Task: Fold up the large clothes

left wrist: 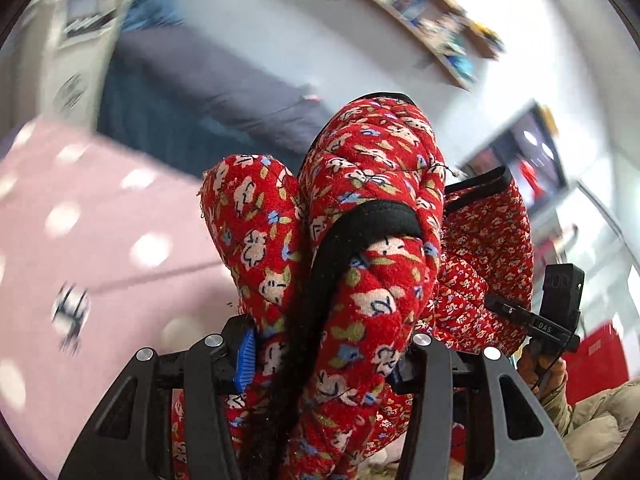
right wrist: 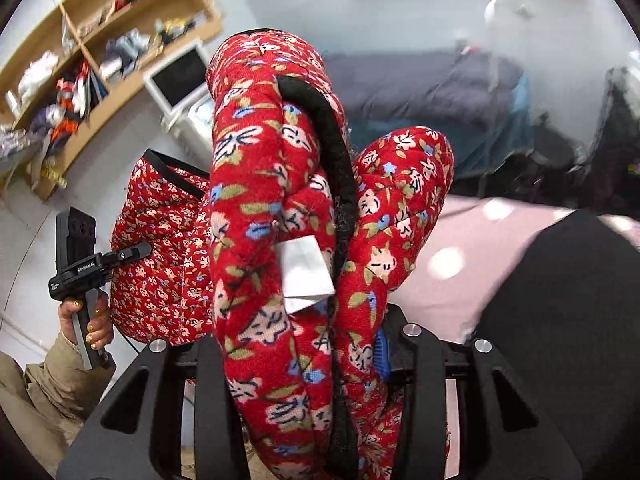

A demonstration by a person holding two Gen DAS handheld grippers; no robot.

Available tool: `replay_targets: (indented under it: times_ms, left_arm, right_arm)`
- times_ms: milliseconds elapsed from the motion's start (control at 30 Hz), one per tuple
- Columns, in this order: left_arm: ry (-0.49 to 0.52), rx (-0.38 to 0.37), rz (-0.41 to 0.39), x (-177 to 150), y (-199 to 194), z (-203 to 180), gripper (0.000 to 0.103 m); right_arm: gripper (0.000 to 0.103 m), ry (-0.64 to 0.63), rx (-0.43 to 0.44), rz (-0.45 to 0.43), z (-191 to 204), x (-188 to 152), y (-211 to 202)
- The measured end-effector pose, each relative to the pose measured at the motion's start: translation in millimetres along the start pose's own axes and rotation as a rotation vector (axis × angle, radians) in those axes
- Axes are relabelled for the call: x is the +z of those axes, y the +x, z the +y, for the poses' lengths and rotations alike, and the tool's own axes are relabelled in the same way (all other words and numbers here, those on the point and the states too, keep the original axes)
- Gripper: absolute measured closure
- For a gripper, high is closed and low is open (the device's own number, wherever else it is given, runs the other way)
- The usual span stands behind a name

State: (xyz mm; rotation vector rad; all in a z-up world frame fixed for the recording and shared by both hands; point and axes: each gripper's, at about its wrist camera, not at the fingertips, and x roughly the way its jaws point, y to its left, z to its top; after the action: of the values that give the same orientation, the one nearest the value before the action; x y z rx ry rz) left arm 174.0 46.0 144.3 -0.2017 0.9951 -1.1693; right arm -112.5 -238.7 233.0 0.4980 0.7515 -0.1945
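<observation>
A red floral quilted garment (left wrist: 360, 240) with black trim (left wrist: 372, 216) is held bunched and raised above a pink dotted bedspread (left wrist: 100, 220). Its padded folds are clamped by the left gripper (left wrist: 324, 360). Further right, another thick fold is pinched by the right gripper (right wrist: 296, 356), beside a white label (right wrist: 304, 276).

1. The red floral quilted garment (left wrist: 372, 216) fills each wrist view's middle and runs off the bottom edge; its full shape cannot be told.
2. The left gripper's far pad is buried in fabric.
3. The wall shelf (left wrist: 432, 20) and pink dotted bedding (left wrist: 80, 216) are motion-blurred.
4. The white label (right wrist: 306, 274) carries no readable print.
</observation>
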Motion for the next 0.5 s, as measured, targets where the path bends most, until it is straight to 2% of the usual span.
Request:
replay_targets:
  times_ms: [133,200,300,367,433,500]
  left_arm:
    - [0.169,-0.135,0.009,40,46,-91,0.056]
    - [0.243,-0.219,0.024,47,74,-139,0.056]
    - [0.341,-0.359,0.087,49,142,-225,0.056]
    - [0.342,-0.414,0.145,46,189,-260,0.056]
    - [0.318,-0.443,0.226,38,249,-293,0.056]
    - [0.294,-0.421,0.322,22,311,-312,0.054]
  right_arm:
    - [0.063,0.084,-0.135,-0.175,-45,-9,-109]
    - [0.063,0.145,-0.222,-0.254,-70,-22,-160]
    - [0.063,0.265,-0.363,-0.357,-104,-57,-231]
    - [0.061,0.378,-0.471,-0.405,-137,-86,-268]
    - [0.056,0.519,-0.584,-0.412,-177,-122,-289]
    - [0.037,0.707,-0.673,-0.422,-223,-165,-297]
